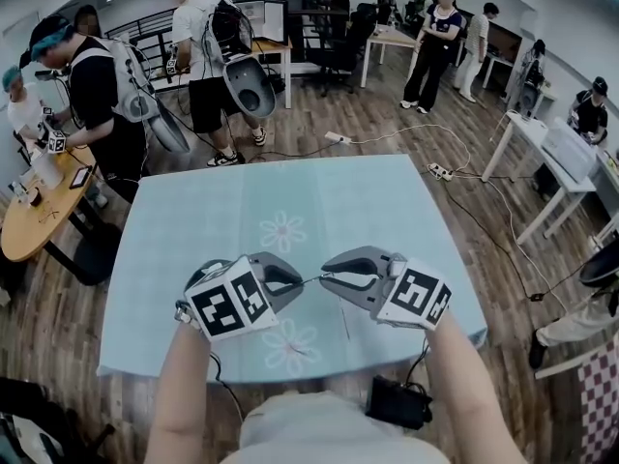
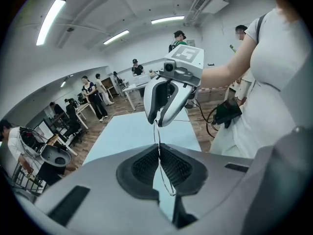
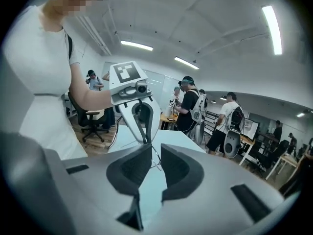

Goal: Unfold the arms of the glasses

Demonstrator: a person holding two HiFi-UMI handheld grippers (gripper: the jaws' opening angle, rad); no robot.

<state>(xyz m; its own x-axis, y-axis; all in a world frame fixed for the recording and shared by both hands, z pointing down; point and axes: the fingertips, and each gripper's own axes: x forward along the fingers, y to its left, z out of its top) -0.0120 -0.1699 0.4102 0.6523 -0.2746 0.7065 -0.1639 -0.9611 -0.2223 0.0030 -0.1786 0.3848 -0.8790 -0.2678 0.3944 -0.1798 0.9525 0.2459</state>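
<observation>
The glasses (image 1: 309,280), a thin wire-framed pair, are held in the air above the near part of the light blue table (image 1: 193,230), between the tips of the two grippers. The wire of the frame is pinched between the pads of the left gripper (image 1: 296,280), whose jaws are closed upon it. The right gripper (image 1: 327,278) is pointed at the left one, almost tip to tip. A narrow gap is seen between its pads, and a piece of the wire lies within that gap, close to one pad, without being visibly pressed. A flower print (image 1: 281,231) is seen on the table beyond the grippers. Farther off, a wooden floor (image 1: 387,114) is seen, on which several people (image 1: 208,56) are standing and a white power strip (image 1: 338,138) is lying.
</observation>
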